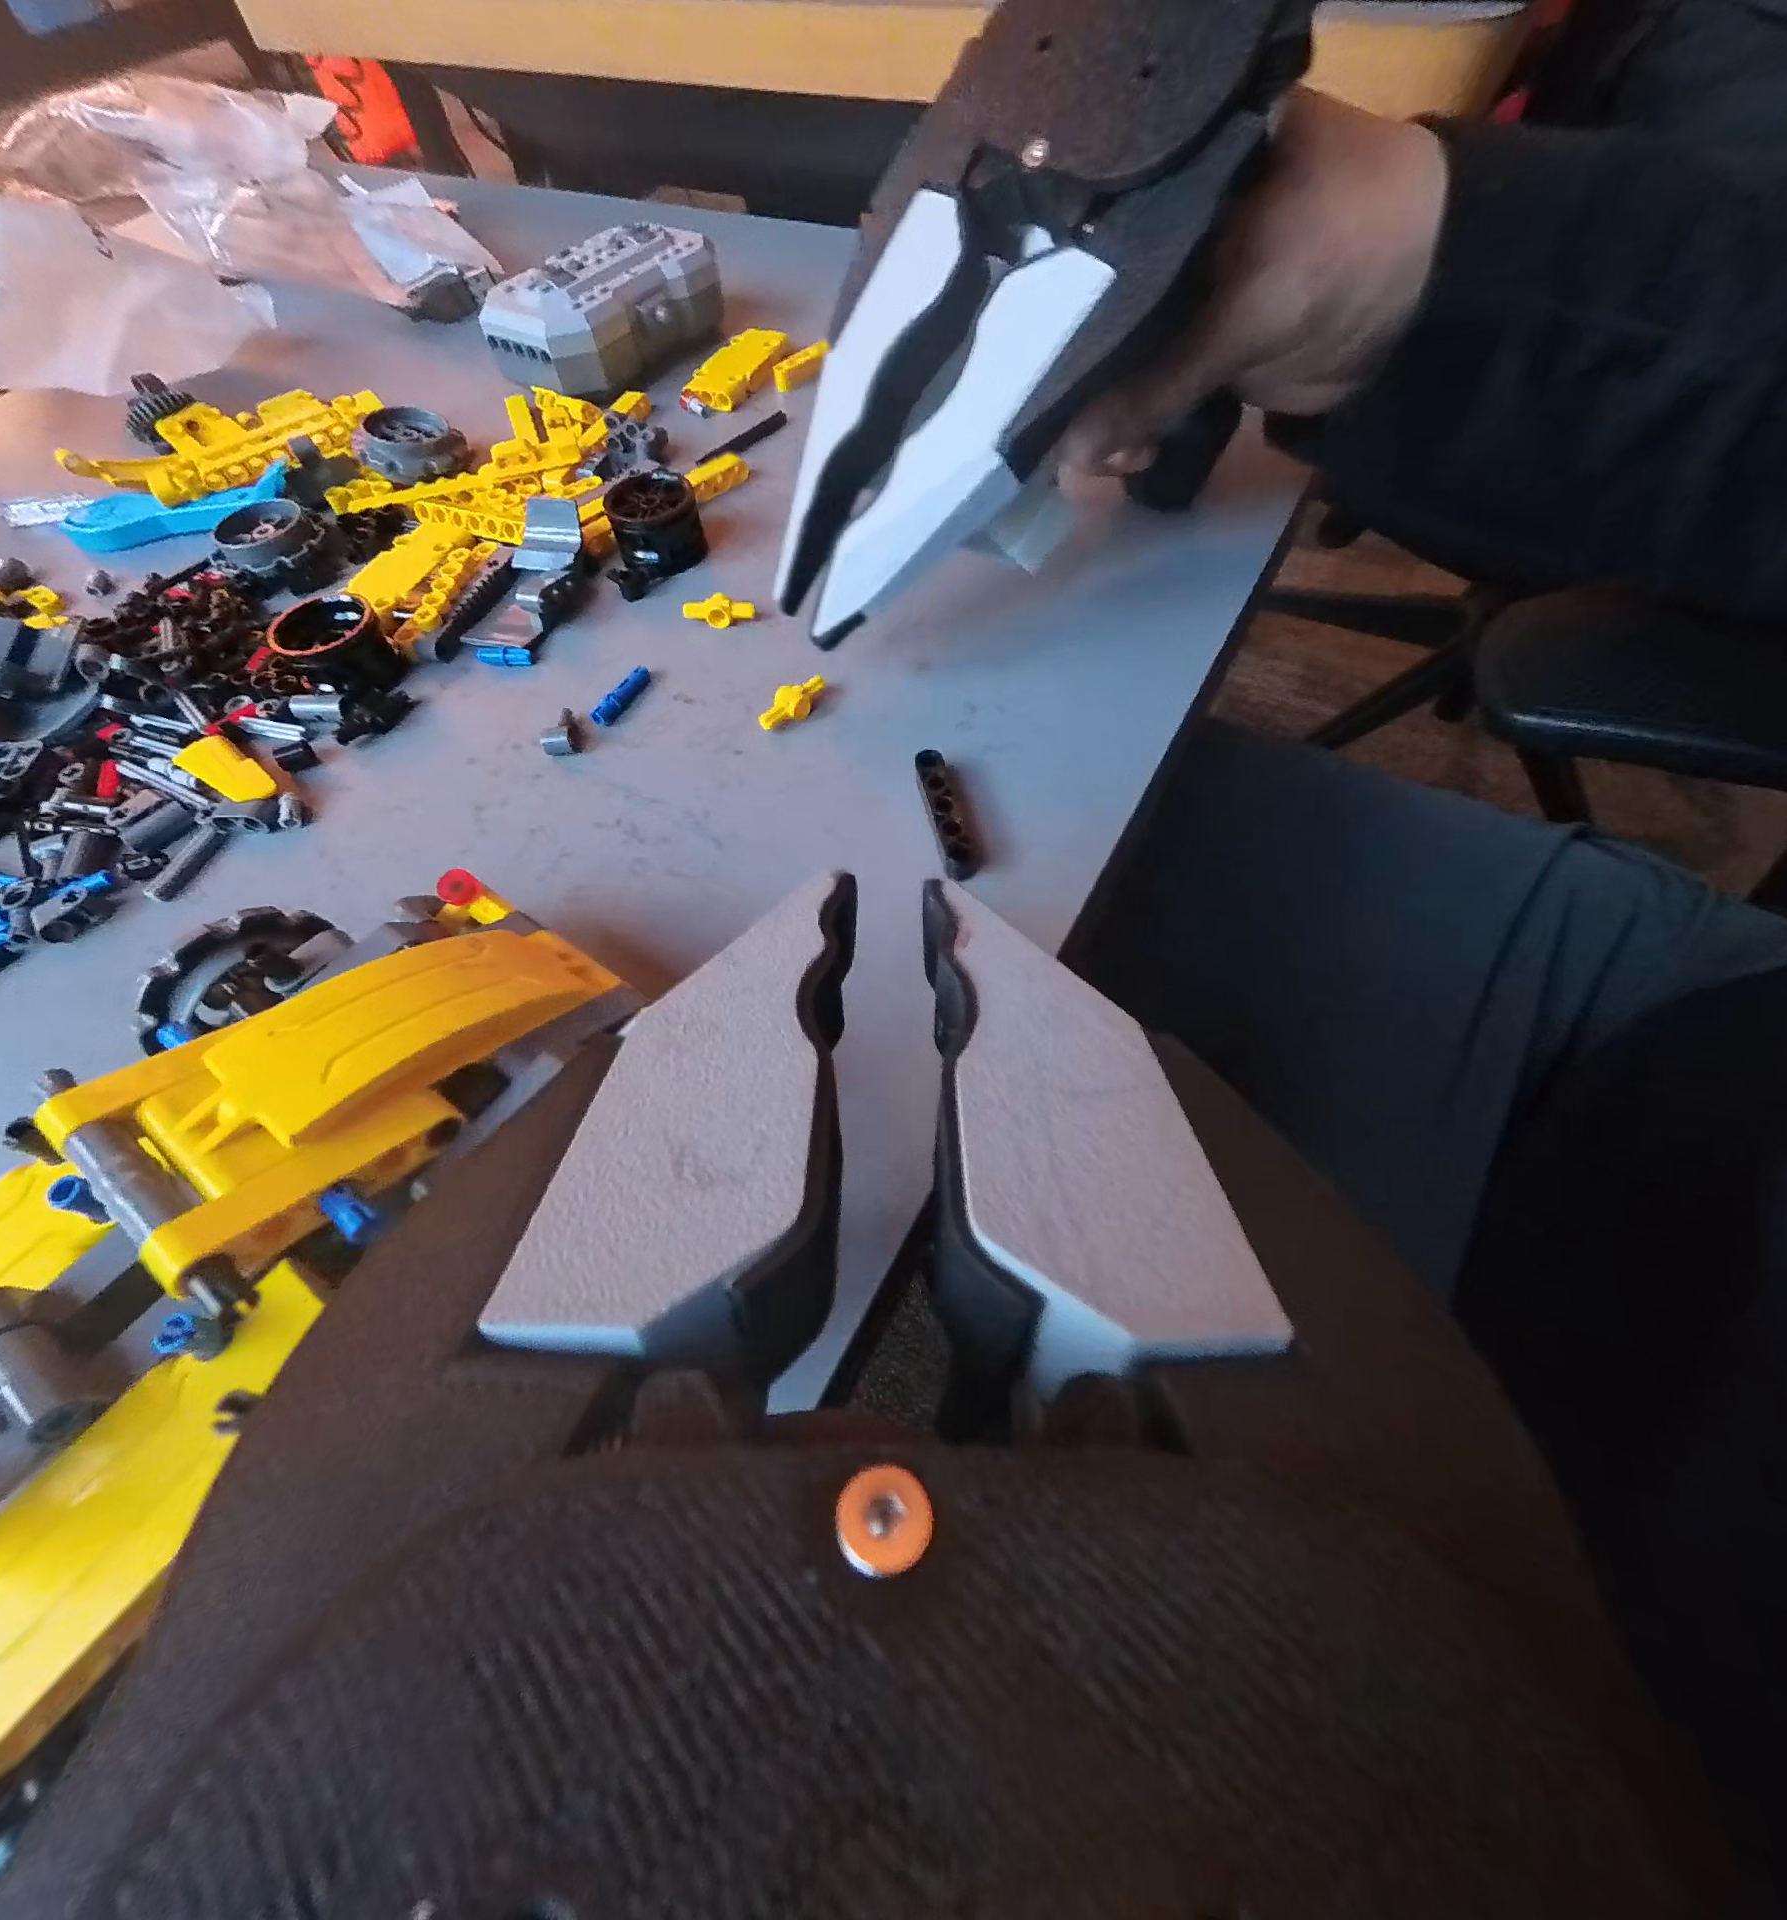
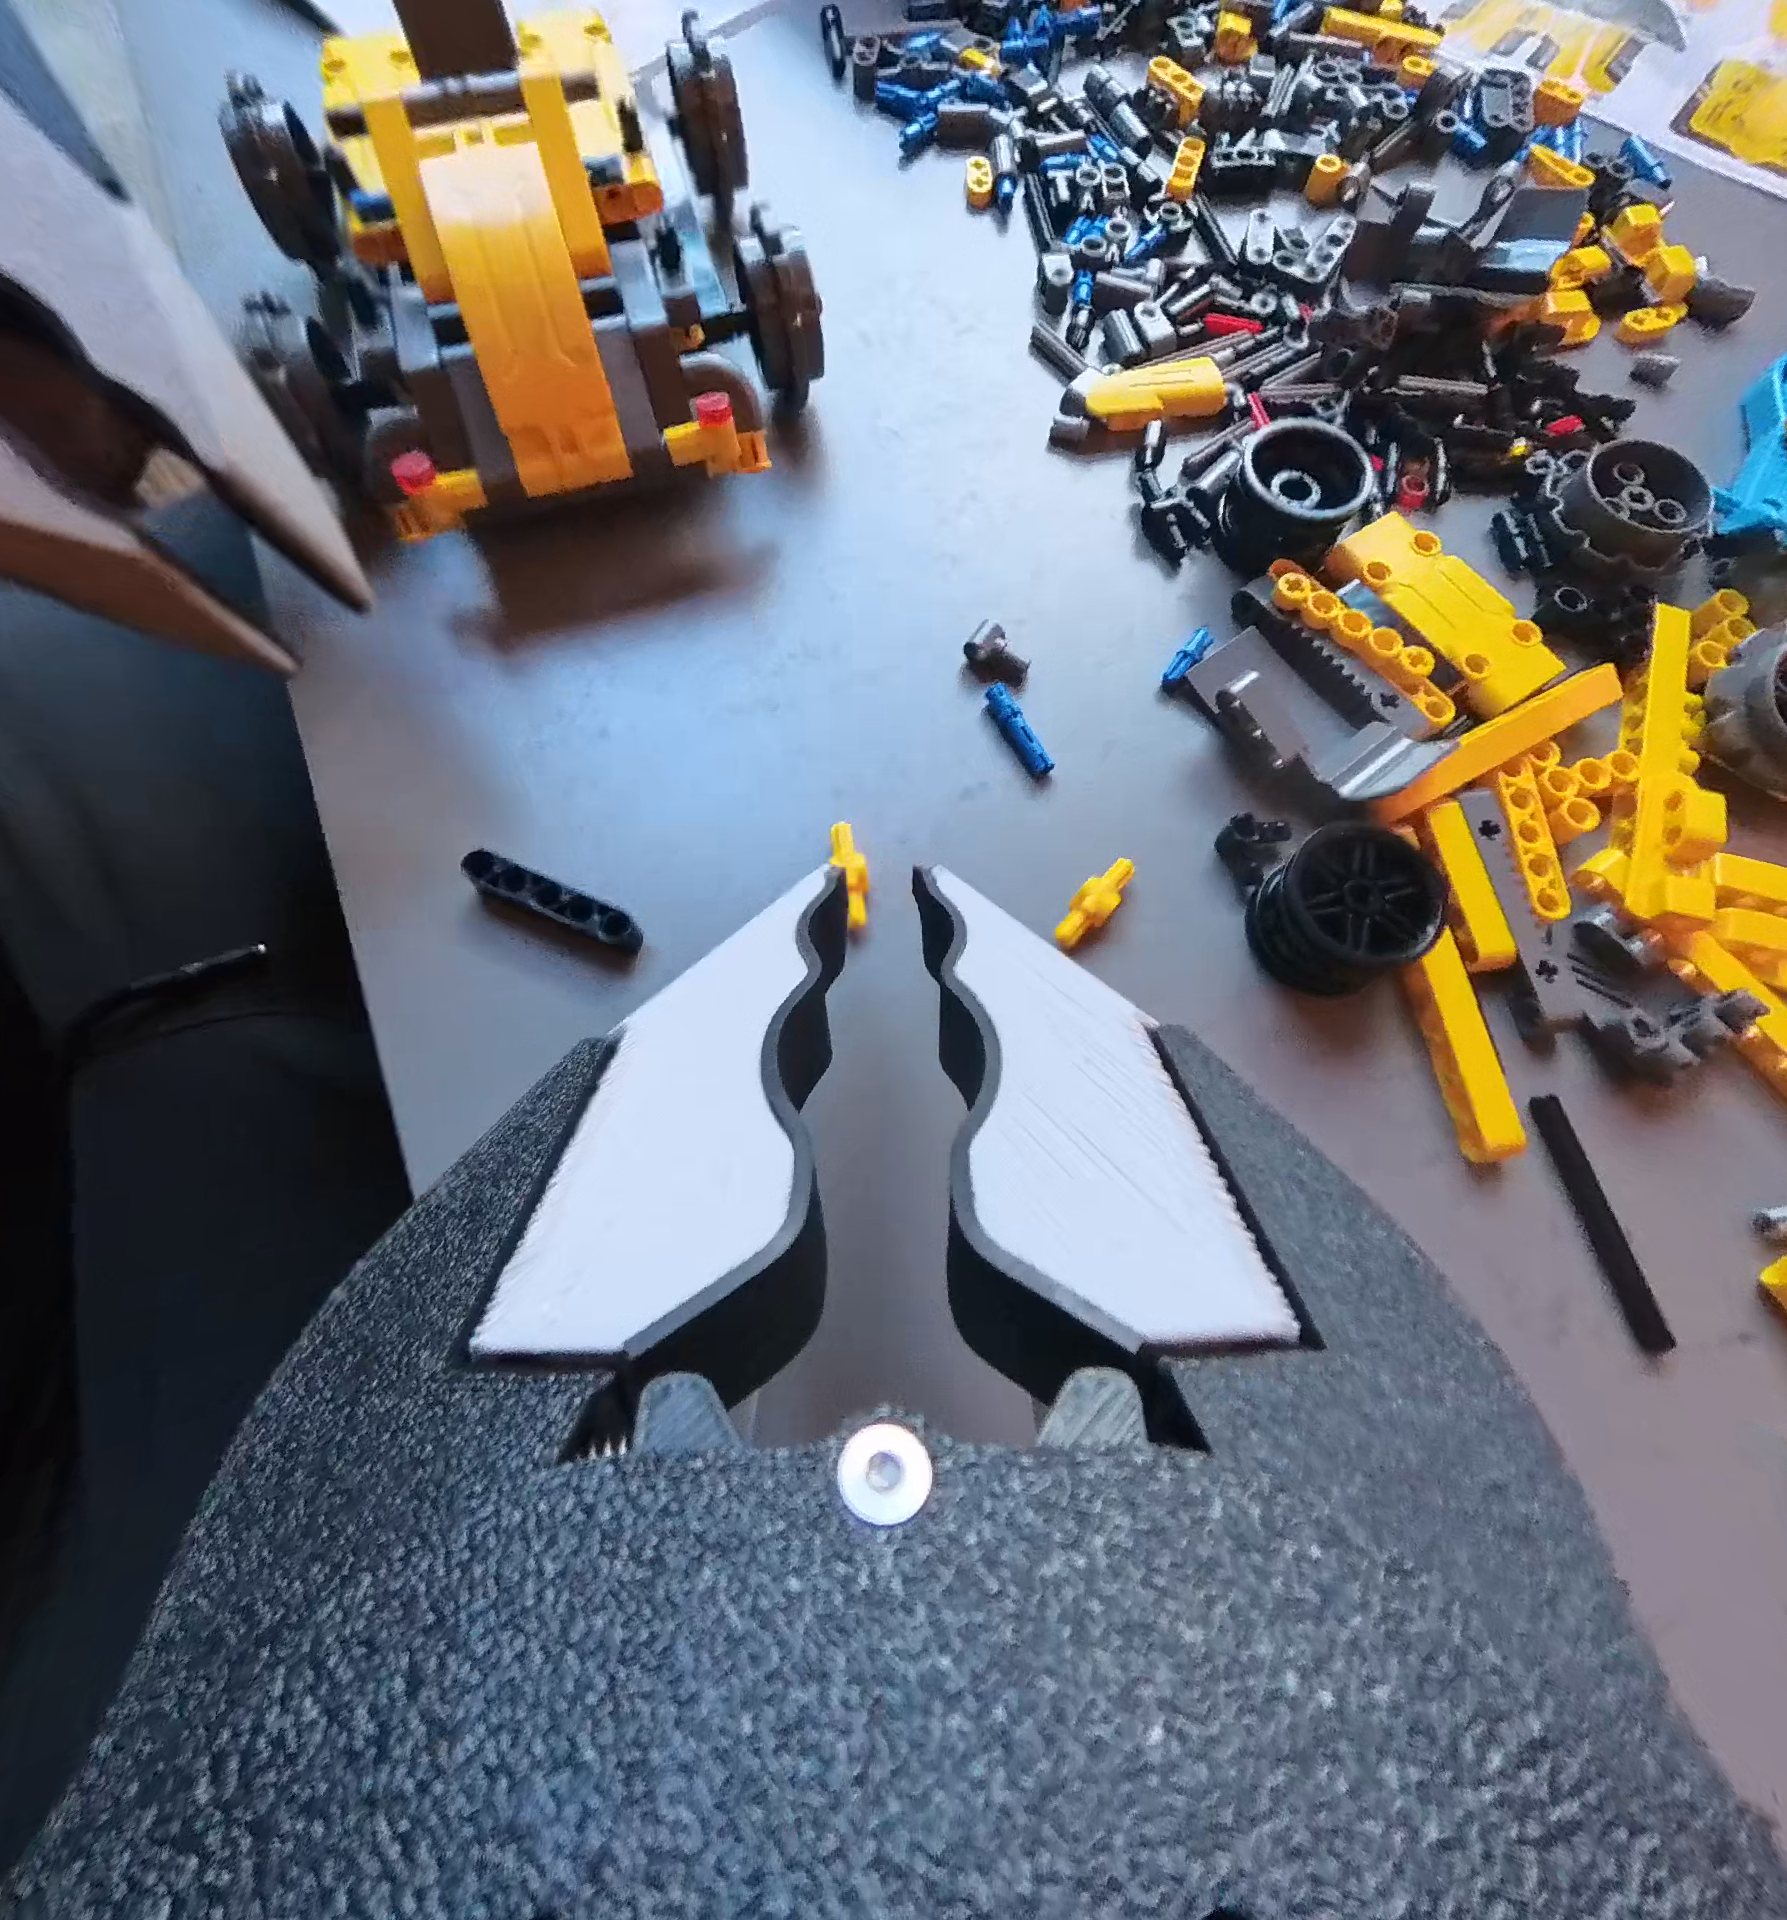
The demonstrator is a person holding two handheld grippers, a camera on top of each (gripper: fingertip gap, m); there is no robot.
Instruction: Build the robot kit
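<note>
My right gripper (image 2: 878,878) is slightly open and empty, low over the grey table (image 2: 660,727). A small yellow cross-shaped connector (image 2: 849,871) lies just past its left fingertip, partly hidden by it. A second yellow connector (image 2: 1095,902) lies to the right. In the left wrist view the right gripper (image 1: 808,623) hangs between these two connectors (image 1: 793,703) (image 1: 720,610). My left gripper (image 1: 889,891) is slightly open and empty, near the table's edge. A black five-hole beam (image 1: 946,810) lies just ahead of it. A yellow model vehicle (image 1: 297,1101) sits at its left.
A wide pile of yellow, black and blue building parts and wheels (image 2: 1440,520) covers the table's far side. A grey battery box (image 1: 603,307) and crumpled plastic bags (image 1: 141,229) lie behind it. A printed booklet (image 2: 1751,104) is at one corner. A dark chair (image 1: 1647,707) stands beyond the table edge (image 1: 1180,727). Tip to tip, the grippers are about 11 cm apart.
</note>
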